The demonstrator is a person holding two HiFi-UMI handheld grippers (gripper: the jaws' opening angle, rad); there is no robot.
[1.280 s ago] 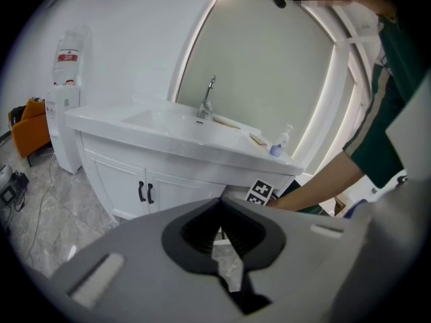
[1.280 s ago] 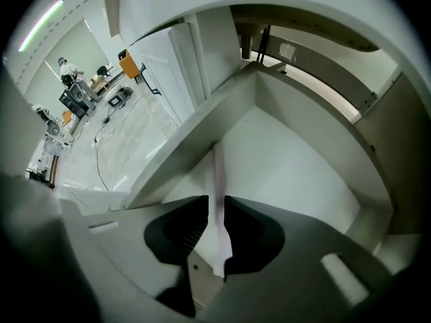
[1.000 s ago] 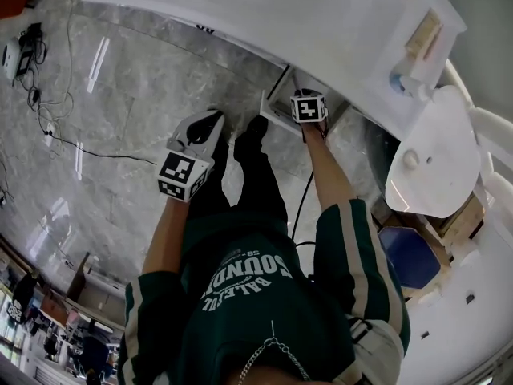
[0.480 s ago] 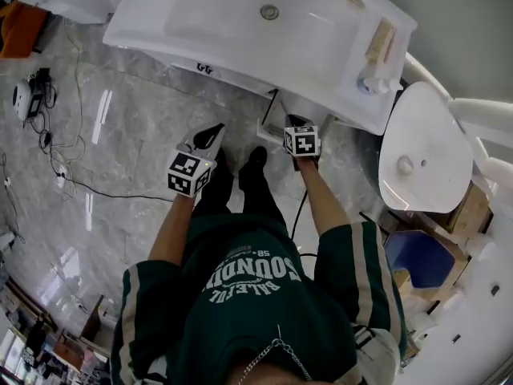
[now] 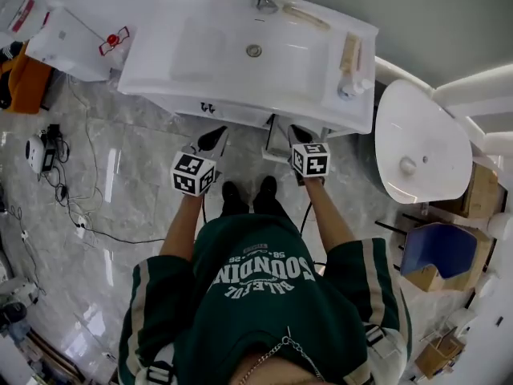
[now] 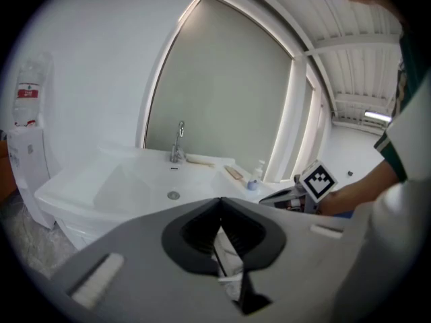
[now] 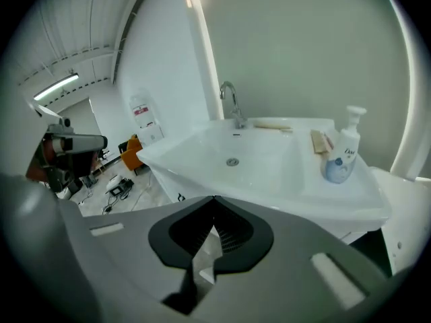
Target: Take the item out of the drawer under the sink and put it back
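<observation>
I had both pairs of jaws pressed together on nothing. The left gripper [image 5: 214,135] [image 6: 220,202] and the right gripper [image 5: 296,131] [image 7: 214,200] hung just off the front edge of the sink [image 5: 160,77]. The drawer [image 5: 276,143] jutted from under that edge toward me, just beside the right gripper. Only the head view showed the drawer; the gripper views looked over the basin at the faucet [image 7: 232,103] and soap bottle [image 7: 340,157]. I couldn't make out the item.

A person [image 5: 256,287] in a green sweatshirt is standing on the marble floor [image 5: 120,207], facing a white sink [image 5: 200,46]. The person is holding the left gripper [image 5: 213,139] and the right gripper [image 5: 299,135] side by side, both pointing at the sink's front edge. A soap bottle [image 5: 350,87] is standing at the sink's right end, near a white toilet [image 5: 421,143]. Cables [image 5: 54,181] are lying on the floor at the left.
</observation>
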